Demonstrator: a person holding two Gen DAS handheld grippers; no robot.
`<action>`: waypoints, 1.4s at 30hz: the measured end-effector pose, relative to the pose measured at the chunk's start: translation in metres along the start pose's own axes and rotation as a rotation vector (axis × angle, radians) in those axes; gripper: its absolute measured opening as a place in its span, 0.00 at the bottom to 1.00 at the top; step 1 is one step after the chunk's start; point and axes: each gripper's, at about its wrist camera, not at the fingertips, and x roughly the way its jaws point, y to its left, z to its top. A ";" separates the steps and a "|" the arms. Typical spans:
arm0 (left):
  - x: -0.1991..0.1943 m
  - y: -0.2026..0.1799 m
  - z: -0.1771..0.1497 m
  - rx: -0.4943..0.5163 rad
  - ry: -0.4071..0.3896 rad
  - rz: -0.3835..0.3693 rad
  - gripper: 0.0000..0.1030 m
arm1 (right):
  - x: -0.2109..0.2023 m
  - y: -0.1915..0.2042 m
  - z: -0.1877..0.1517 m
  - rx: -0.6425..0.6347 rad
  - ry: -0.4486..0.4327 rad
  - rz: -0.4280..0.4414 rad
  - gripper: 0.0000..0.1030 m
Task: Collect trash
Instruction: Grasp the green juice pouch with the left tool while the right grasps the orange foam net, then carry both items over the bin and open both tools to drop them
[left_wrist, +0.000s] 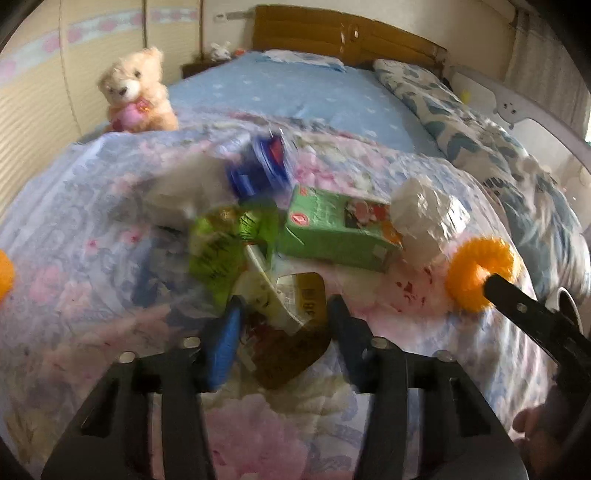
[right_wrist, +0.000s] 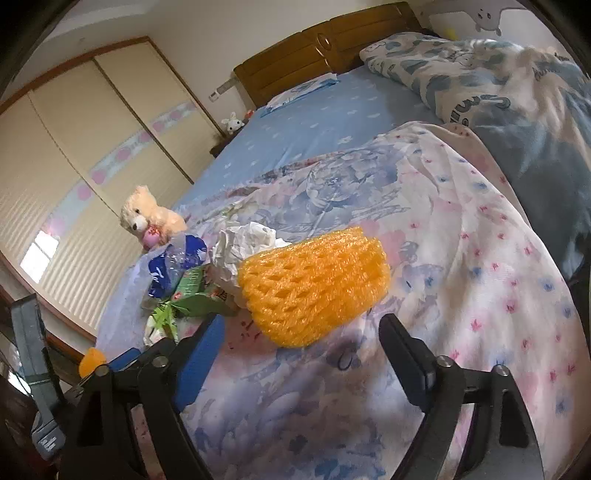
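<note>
A: Why is everything bunched up around the green carton (left_wrist: 341, 230)?

B: The trash looks gathered into one heap on the flowered quilt (left_wrist: 92, 229). Left of the carton lies a green wrapper (left_wrist: 225, 251), behind it a blue-labelled plastic piece (left_wrist: 264, 166), to its right crumpled white paper (left_wrist: 424, 218) and an orange foam net (right_wrist: 314, 284).

A: And the grippers?

B: The left gripper (left_wrist: 284, 325) reaches in just in front of the carton, its jaws partly closed around a brown-and-yellow wrapper (left_wrist: 295, 332); blur hides whether the pads actually press it. The right gripper (right_wrist: 299, 354) stands spread and empty, lined up on the foam net, not touching.

A: Any room to work?

B: Plenty, I'd judge. Right of the carton the quilt lies bare. A teddy bear (left_wrist: 136, 92) sits well behind the carton, near the bed's left edge.
</note>
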 end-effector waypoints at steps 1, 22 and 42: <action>-0.002 -0.001 -0.001 0.009 -0.007 0.001 0.39 | 0.001 0.000 0.000 -0.009 0.001 -0.009 0.54; -0.076 -0.049 -0.053 0.179 -0.072 -0.253 0.33 | -0.075 -0.019 -0.041 -0.035 -0.040 0.002 0.17; -0.109 -0.142 -0.079 0.412 -0.099 -0.435 0.33 | -0.153 -0.071 -0.061 0.050 -0.121 -0.077 0.17</action>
